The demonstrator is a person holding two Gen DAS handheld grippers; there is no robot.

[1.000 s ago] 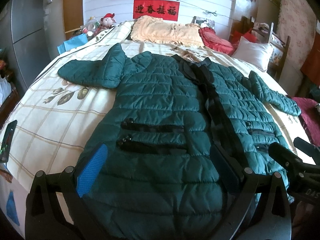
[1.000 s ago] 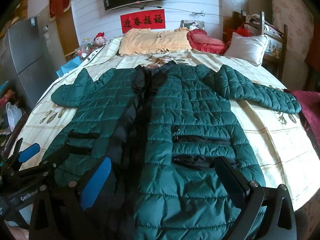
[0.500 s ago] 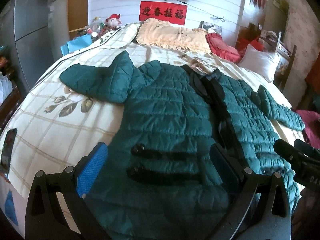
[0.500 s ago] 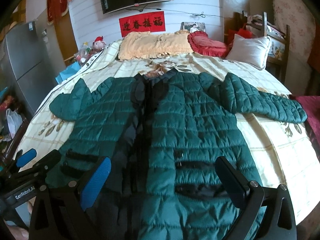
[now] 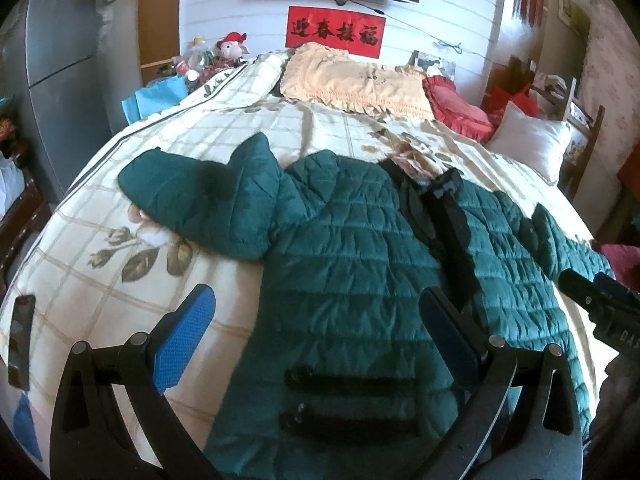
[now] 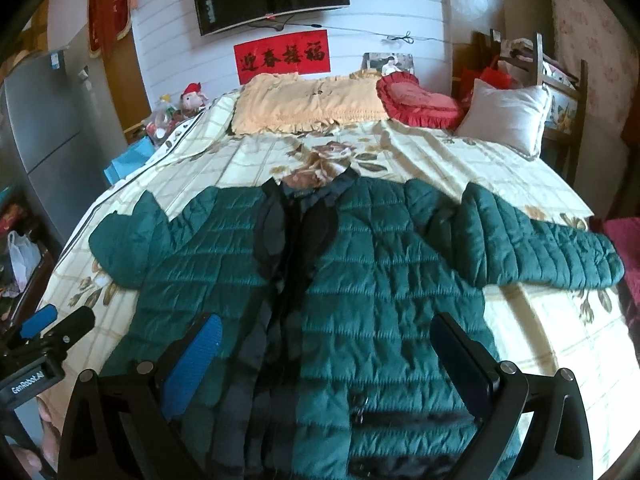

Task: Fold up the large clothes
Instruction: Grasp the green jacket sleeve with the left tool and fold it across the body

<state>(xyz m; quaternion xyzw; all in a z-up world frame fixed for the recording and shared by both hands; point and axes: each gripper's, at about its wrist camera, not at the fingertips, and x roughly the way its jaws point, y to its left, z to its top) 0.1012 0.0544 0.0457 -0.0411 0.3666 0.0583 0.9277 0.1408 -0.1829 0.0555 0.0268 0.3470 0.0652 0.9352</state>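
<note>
A dark green quilted jacket (image 5: 344, 264) (image 6: 384, 280) lies front-up on the bed, collar toward the pillows, with a black placket down its middle. Its left sleeve (image 5: 200, 200) is bent and bunched on the sheet; its right sleeve (image 6: 540, 244) stretches out to the right. My left gripper (image 5: 316, 328) hovers open above the jacket's lower left side, holding nothing. My right gripper (image 6: 326, 356) hangs open above the lower middle of the jacket, also holding nothing. Each gripper shows at the edge of the other's view.
The bed (image 5: 120, 280) carries a cream checked floral sheet, a peach pillow (image 5: 356, 80), a red cushion (image 6: 416, 100) and a white pillow (image 6: 504, 116) at its head. A phone (image 5: 20, 340) lies at the left edge. A grey fridge (image 5: 52, 60) stands left, a wooden chair (image 6: 560, 80) right.
Both grippers have lifted and pulled back from the jacket's hem, so the jacket sits lower and smaller in each view and more of the bed shows. The jacket has not moved.
</note>
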